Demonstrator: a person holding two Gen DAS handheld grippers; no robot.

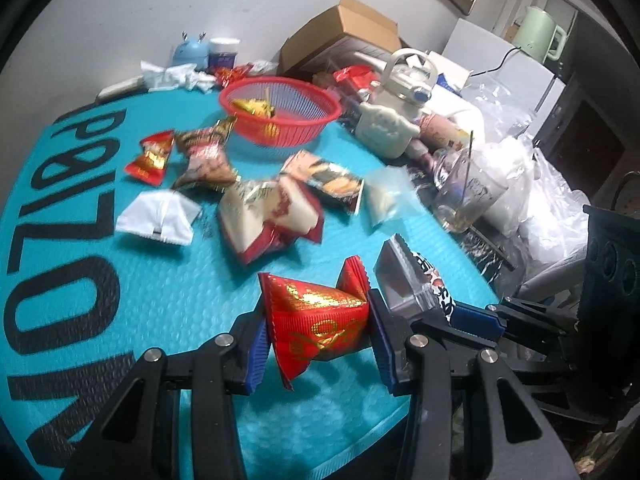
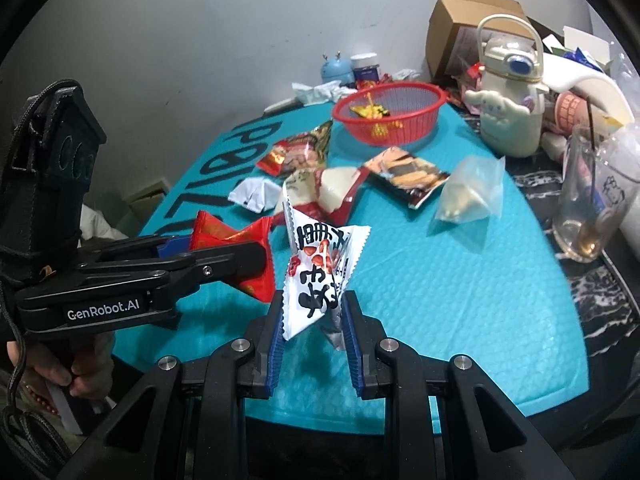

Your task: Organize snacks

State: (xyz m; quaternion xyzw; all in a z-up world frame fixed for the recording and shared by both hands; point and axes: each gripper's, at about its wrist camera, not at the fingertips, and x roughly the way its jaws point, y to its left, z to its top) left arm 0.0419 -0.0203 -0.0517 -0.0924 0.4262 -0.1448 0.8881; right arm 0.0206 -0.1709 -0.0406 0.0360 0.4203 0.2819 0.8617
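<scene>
Transfer step in hand. Left gripper fingers clamp a red packet, bottom centre; right gripper fingers pinch a white packet, bottom centre. Both are held above the tabletop. Next move likely calls for carrying them to the red basket, upper centre. Loose packets are blurred; basket contents unclear

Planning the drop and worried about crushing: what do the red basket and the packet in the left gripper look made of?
Red basket: rigid moulded plastic by its look, with a fine mesh wall. Red packet in the left gripper: thin glossy foil-like film, probably metallised plastic, with gold print and crimped serrated ends.
</scene>
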